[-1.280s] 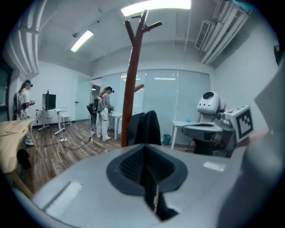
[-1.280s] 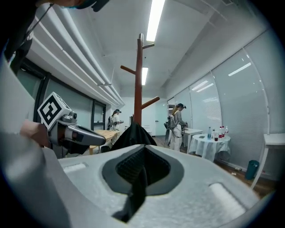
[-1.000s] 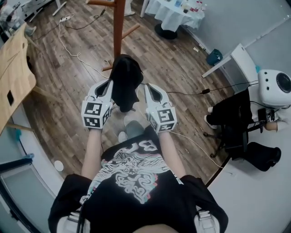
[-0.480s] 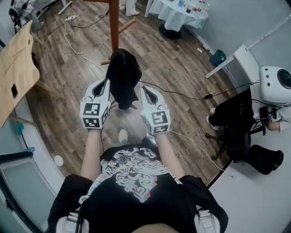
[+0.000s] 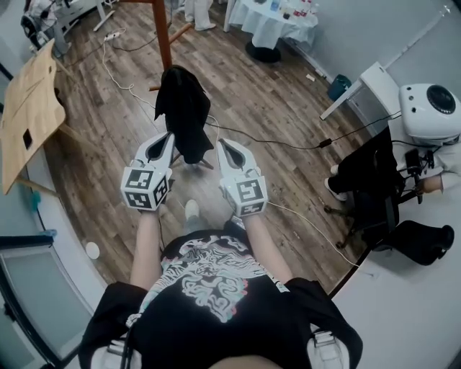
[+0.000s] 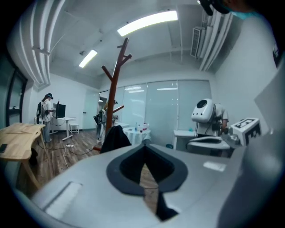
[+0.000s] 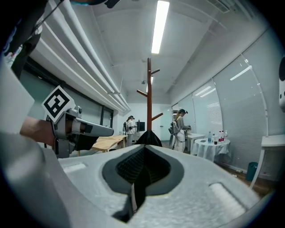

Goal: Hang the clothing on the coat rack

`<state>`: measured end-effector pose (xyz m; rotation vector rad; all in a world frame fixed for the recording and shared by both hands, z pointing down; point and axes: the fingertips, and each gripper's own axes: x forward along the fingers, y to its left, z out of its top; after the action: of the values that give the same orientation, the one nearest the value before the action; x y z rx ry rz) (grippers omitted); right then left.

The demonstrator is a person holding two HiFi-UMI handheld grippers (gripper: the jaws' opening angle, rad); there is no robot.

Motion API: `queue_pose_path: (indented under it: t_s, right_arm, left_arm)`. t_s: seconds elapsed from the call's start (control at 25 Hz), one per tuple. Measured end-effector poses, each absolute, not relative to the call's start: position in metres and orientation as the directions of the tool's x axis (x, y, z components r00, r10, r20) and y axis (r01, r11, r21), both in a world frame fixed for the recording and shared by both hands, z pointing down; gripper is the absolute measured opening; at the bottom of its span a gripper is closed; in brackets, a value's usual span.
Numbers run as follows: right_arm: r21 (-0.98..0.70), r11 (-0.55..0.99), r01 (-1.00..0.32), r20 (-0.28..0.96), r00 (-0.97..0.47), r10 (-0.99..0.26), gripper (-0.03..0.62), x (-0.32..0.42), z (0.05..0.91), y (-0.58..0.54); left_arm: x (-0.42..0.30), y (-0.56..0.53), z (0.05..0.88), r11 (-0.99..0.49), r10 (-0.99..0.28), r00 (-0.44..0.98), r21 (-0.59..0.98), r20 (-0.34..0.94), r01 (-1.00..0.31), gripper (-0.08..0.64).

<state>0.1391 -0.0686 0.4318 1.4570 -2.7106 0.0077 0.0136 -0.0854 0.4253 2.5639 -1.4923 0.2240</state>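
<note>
A black garment (image 5: 184,108) hangs between my two grippers, above the wooden floor. My left gripper (image 5: 170,137) is shut on its left side and my right gripper (image 5: 221,143) is shut on its right side. The brown wooden coat rack (image 5: 163,34) stands just beyond the garment. In the left gripper view the gripper (image 6: 145,143) has its jaws together, with the dark cloth (image 6: 115,139) bunched past the tip and the rack (image 6: 113,89) behind it. In the right gripper view the gripper (image 7: 147,144) is also shut, with the cloth (image 7: 148,138) peaking at its tip below the rack (image 7: 148,98).
A light wooden table (image 5: 29,108) stands at the left. A round table with a white cloth (image 5: 270,20) is at the back. A white robot head (image 5: 430,112) and a black chair (image 5: 367,184) stand at the right. Cables (image 5: 288,144) lie across the floor. People (image 7: 180,127) work in the background.
Both grippers have carried the black garment forward, toward the coat rack. The rack's pole now stands nearer to the garment and further left in the head view.
</note>
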Motion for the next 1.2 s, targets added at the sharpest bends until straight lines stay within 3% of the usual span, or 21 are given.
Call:
queue_pose_path:
  t_s: [0.32, 0.44, 1.2]
  right_arm:
    - [-0.033, 0.561, -0.827, 0.077, -0.562, -0.824, -0.002, 0.149, 0.434, -0.007]
    - [0.022, 0.575, -0.818, 0.067, -0.573, -0.817, -0.002, 0.139, 0.433, 0.007]
    - [0.064, 0.537, -0.841, 0.094, -0.531, -0.842, -0.002, 0.104, 0.433, -0.002]
  left_arm:
    - [0.015, -0.011, 0.424, -0.416, -0.886, 0.404, -0.004, 0.229, -0.909, -0.011]
    - [0.009, 0.002, 0.426, -0.407, -0.889, 0.397, 0.004, 0.228, -0.913, -0.011]
    - [-0.033, -0.003, 0.428, -0.393, -0.899, 0.378, -0.028, 0.221, -0.919, -0.011]
